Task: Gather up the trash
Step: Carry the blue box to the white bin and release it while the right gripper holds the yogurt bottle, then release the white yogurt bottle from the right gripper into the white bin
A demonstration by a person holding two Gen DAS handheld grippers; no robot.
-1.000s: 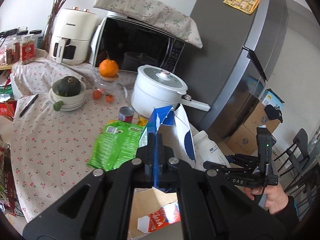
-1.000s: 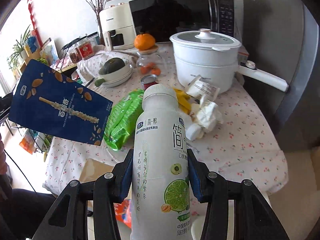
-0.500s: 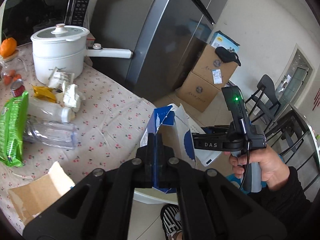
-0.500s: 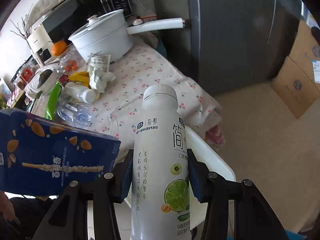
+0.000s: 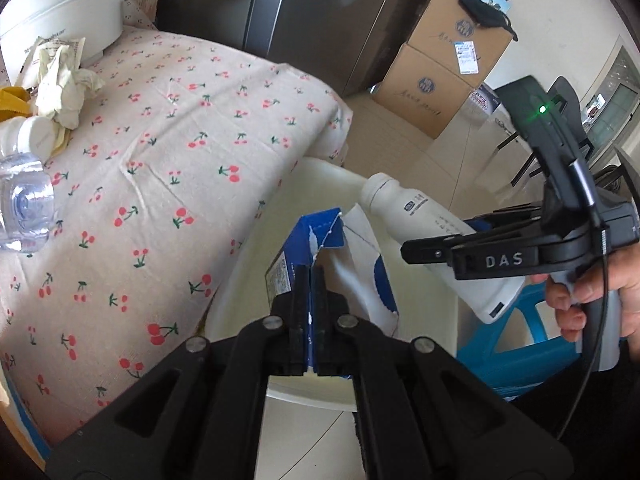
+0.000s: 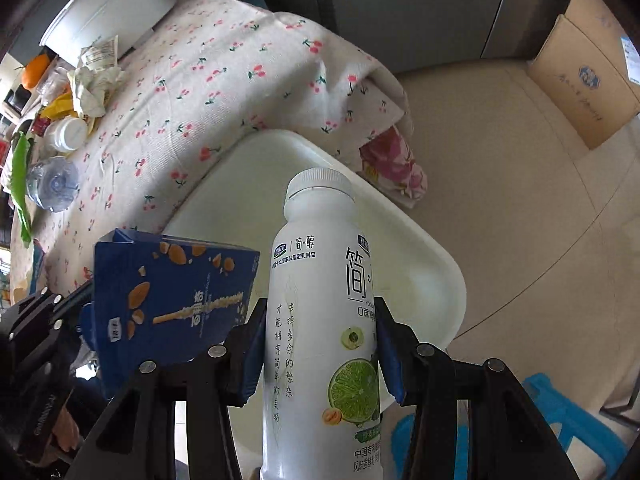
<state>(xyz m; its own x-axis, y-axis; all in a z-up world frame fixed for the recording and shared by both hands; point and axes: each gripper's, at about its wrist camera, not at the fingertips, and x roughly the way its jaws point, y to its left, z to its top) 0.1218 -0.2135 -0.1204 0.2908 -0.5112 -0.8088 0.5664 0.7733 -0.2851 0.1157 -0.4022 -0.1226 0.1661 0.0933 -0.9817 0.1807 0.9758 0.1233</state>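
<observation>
Holding trash over the bin (image 6: 432,248).
Left tongs (image 5: 310,280) pinching light, crushable carton (image 5: 320,236) wall; right tongs (image 6: 320,344) clamping stiff, slick bottle (image 6: 320,320) mid-body.

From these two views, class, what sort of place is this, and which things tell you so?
Most likely a home kitchen or dining corner: a table with a cherry-print tablecloth, a white cooking pot on it, and a tall grey fridge beside it.

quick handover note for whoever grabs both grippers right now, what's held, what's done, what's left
Left gripper: shut on the torn blue snack box, held over the white bin.
Right gripper: shut on the white yogurt bottle, also above the bin.
Done: both pieces are off the table.
Left: release both into the bin. Then fetch the crumpled tissue, clear plastic bottle, small white bottle and green wrapper from the tablecloth.
</observation>
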